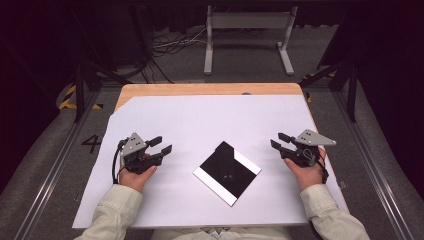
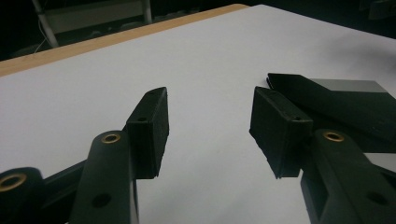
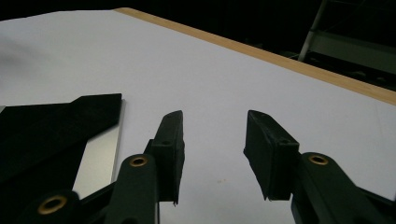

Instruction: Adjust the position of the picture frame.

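Observation:
A flat black sheet with white borders [image 1: 226, 171] lies turned like a diamond on the white table cover [image 1: 200, 120], between my two hands. Its upper right part is folded over, leaving a white strip. My left gripper [image 1: 161, 145] rests to the left of the sheet, open, with nothing between its jaws. My right gripper [image 1: 279, 140] rests to the right of the sheet, open and empty too. In the left gripper view the black sheet [image 2: 336, 100] lies past the right jaw of my left gripper [image 2: 210, 126]. In the right gripper view the black sheet [image 3: 56, 126] lies left of my right gripper [image 3: 215, 149].
The wooden table edge [image 1: 210, 89] runs along the far side of the white cover. Beyond it stand a white metal frame [image 1: 247, 35] and cables on the floor [image 1: 170, 47]. Dark stands flank the table at both sides.

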Tool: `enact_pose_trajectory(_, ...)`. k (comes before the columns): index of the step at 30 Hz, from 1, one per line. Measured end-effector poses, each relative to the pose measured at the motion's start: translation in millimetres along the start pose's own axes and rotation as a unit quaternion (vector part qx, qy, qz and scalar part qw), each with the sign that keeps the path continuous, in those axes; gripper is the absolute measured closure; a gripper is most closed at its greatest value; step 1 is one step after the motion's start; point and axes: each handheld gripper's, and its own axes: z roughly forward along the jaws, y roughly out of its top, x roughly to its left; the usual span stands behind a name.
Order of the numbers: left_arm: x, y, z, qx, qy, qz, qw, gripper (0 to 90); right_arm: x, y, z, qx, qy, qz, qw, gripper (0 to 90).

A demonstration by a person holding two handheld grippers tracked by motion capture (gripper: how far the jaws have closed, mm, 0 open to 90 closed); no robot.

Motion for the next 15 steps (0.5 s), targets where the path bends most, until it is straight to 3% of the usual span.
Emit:
enact_pose_trajectory(6, -3.2, 1.0, 1.2, 0.008, 0.0, 0.007, 0.9999, 47.9, 8.4, 5.0, 1.0, 0.007, 0.025, 0.0, 0.9997, 56.8)
enact_pose_trajectory(15, -3.9, 0.7, 2.5, 0.011, -0.002, 0.007, 0.9999, 47.9, 34.6, 14.6, 7.3, 0.019, 0.071, -0.038, 0.9966, 56.0)
